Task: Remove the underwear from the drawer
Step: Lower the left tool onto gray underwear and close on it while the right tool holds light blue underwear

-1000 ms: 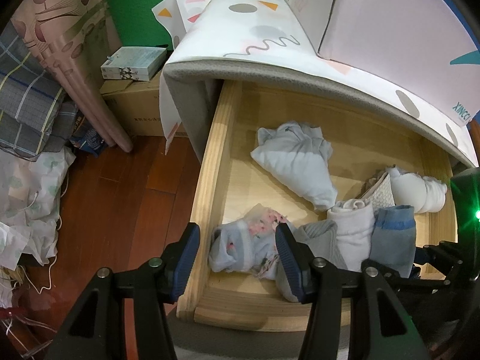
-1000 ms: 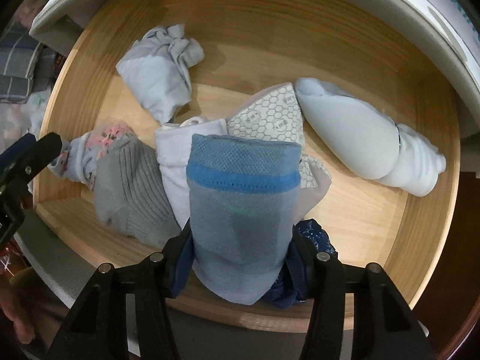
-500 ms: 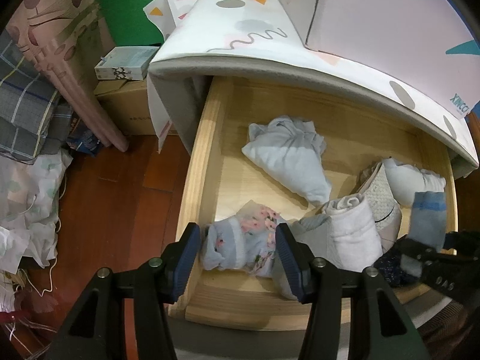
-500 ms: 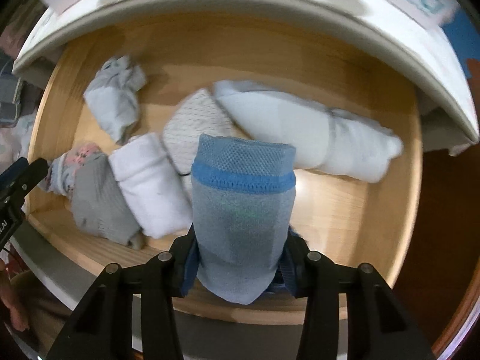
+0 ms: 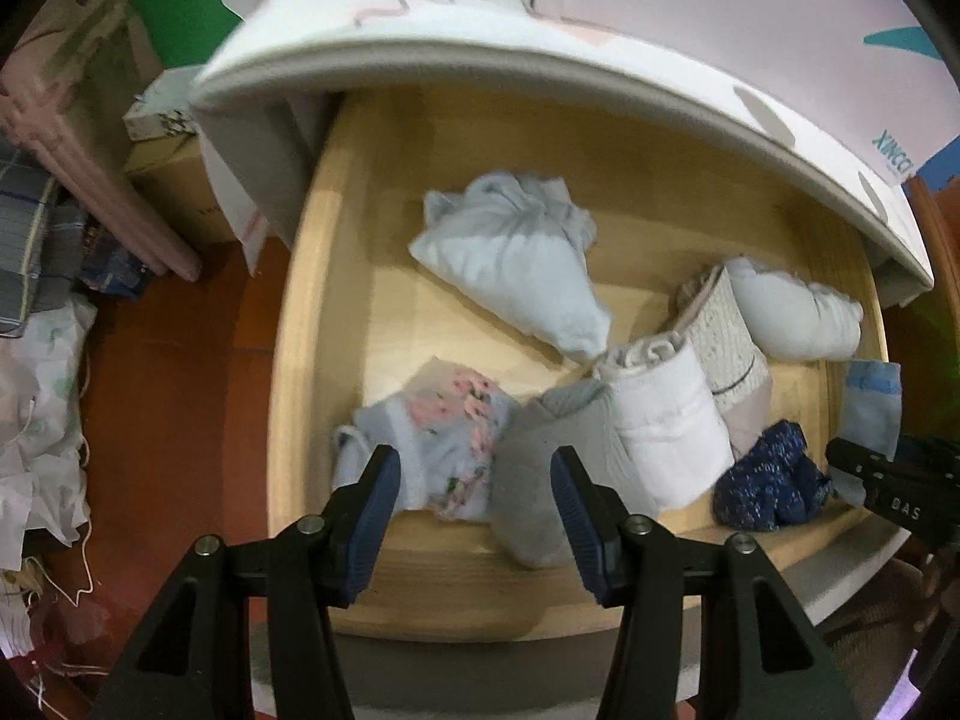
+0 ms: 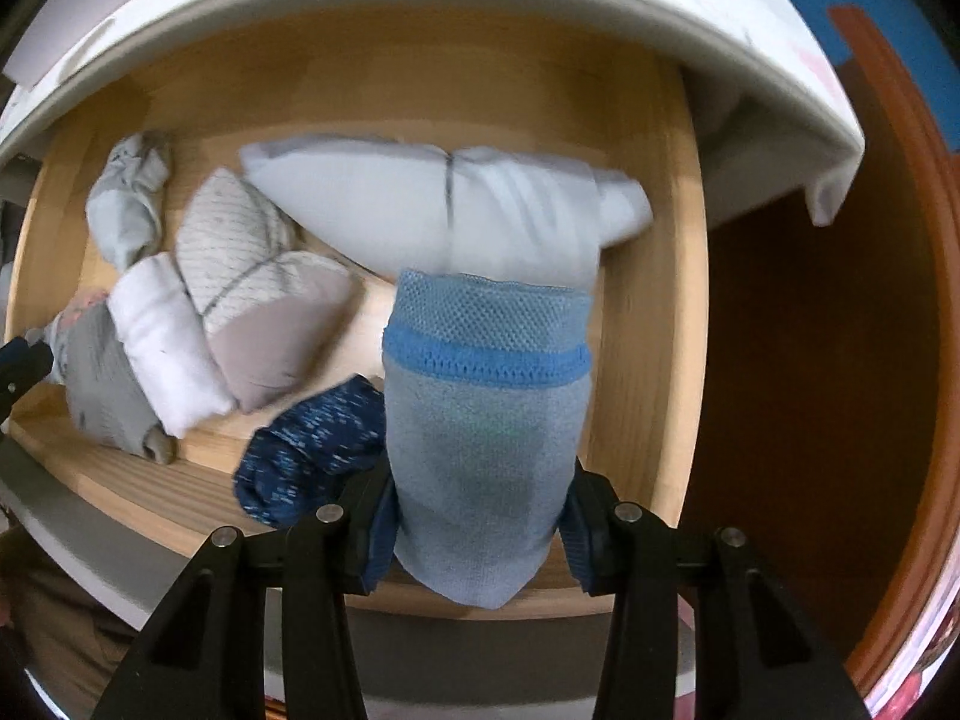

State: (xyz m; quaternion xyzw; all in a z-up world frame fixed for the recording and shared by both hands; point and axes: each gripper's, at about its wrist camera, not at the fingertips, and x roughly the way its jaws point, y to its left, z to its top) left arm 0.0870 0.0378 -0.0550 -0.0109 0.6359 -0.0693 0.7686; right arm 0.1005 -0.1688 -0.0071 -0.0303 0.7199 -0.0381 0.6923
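The wooden drawer (image 5: 324,276) stands pulled out below a white patterned top. My right gripper (image 6: 480,516) is shut on a rolled grey-blue underwear with a blue band (image 6: 486,420), held above the drawer's front right corner; the same roll (image 5: 870,396) shows at the right edge of the left wrist view. My left gripper (image 5: 474,498) hangs open over the front left of the drawer, above a floral light-blue roll (image 5: 444,438) and a grey roll (image 5: 546,450), pads apart from both. A white roll (image 5: 666,420) and a dark blue speckled piece (image 6: 312,450) lie nearby.
More folded pieces lie in the drawer: a pale blue bundle (image 5: 516,252), a patterned white one (image 5: 726,336), a long white roll (image 6: 444,198). A cardboard box (image 5: 174,186), piled cloth (image 5: 42,228) and red-brown floor (image 5: 162,396) lie left of the drawer.
My right gripper has carried the grey-blue roll to the right, off the pile, uncovering the dark blue piece. My left gripper has shifted slightly over the drawer's front left.
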